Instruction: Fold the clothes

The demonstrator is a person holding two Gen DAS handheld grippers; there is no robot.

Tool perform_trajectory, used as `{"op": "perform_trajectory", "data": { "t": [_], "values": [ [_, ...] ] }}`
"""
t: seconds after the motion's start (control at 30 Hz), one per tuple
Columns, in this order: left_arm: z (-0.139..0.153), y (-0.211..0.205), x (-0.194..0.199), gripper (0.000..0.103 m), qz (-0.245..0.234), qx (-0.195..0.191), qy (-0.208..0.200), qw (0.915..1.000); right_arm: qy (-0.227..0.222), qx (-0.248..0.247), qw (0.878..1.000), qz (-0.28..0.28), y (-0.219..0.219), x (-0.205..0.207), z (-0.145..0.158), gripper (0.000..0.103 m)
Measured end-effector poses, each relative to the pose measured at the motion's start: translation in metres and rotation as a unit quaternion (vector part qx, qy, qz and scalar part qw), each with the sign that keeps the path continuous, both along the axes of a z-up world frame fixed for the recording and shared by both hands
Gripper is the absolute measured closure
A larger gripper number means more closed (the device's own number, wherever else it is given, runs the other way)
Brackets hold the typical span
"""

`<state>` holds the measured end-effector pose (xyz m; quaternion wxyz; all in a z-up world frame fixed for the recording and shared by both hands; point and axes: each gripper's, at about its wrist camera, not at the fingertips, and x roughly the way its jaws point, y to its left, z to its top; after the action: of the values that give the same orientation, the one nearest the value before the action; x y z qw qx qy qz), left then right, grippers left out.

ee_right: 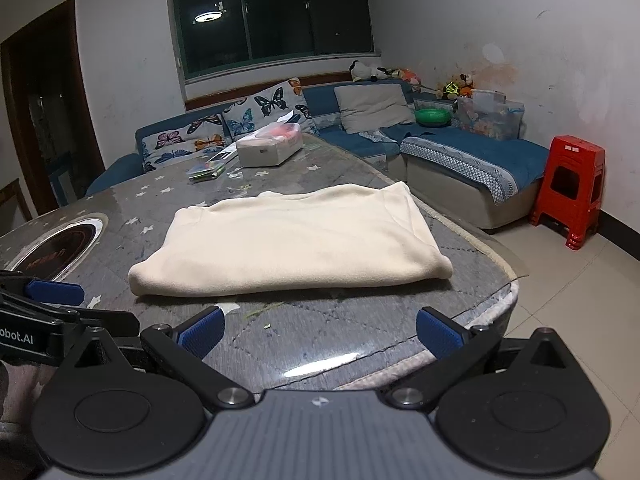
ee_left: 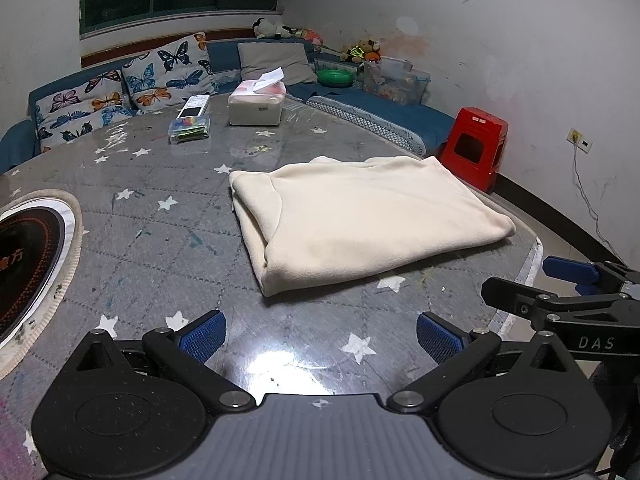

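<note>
Cream fleece garment point(ee_left: 360, 220) lies folded at frame centre on the counter point(ee_left: 160, 240). Left tool point(ee_left: 320, 334) and right tool point(ee_right: 320, 332) both spread wide, empty. Likely done; any last tidy should square the loose edges gently.

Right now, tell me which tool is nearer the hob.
Left. The left tool sits just right of the hob; the right tool is farther right, beyond it.
</note>
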<state>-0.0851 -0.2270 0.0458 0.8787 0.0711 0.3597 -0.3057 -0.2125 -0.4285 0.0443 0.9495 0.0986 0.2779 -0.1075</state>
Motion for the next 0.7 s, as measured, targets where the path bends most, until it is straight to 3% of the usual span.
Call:
{"op": "perform_trajectory", "data": {
  "t": [0.7],
  "values": [
    [0.004,0.002,-0.013,0.0,-0.004,0.006,-0.009,0.9999,-0.011,-0.016,1.0,-0.008,0.005,-0.01,0.004,0.0]
  ]
}}
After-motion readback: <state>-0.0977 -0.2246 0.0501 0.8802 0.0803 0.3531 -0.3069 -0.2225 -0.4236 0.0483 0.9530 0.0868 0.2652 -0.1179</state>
